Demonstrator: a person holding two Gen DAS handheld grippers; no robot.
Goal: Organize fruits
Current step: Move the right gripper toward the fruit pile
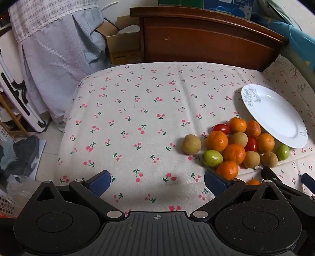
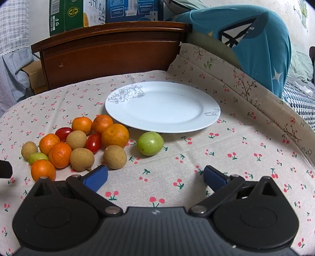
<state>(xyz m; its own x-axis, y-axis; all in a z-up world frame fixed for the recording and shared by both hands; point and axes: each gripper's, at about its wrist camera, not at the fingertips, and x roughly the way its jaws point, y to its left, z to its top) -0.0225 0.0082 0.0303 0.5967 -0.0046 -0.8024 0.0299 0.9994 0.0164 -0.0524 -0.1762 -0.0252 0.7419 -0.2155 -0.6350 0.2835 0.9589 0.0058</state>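
A heap of small fruits lies on the cherry-print cloth: several mandarins (image 2: 115, 135) (image 1: 216, 141), several brown longans (image 2: 115, 157) (image 1: 192, 144), two red cherry tomatoes (image 2: 93, 143) (image 1: 221, 128) and green jujubes (image 2: 150, 143) (image 1: 213, 158). A white plate (image 2: 200, 120) (image 1: 275, 120) lies just behind the heap with nothing on it. My left gripper (image 1: 157, 183) is open over bare cloth, left of the heap. My right gripper (image 2: 155, 177) is open too, near the front, with the heap at its left and one green jujube ahead. Part of the right gripper (image 1: 285, 181) shows in the left wrist view.
A dark wooden headboard (image 2: 110, 53) stands behind the table. Cardboard boxes (image 2: 78, 13) sit on top of it. A blue-green bag or cushion (image 2: 261, 45) lies on the bed at right. Hanging clothes (image 1: 59, 59) and clutter fill the left side beyond the table edge.
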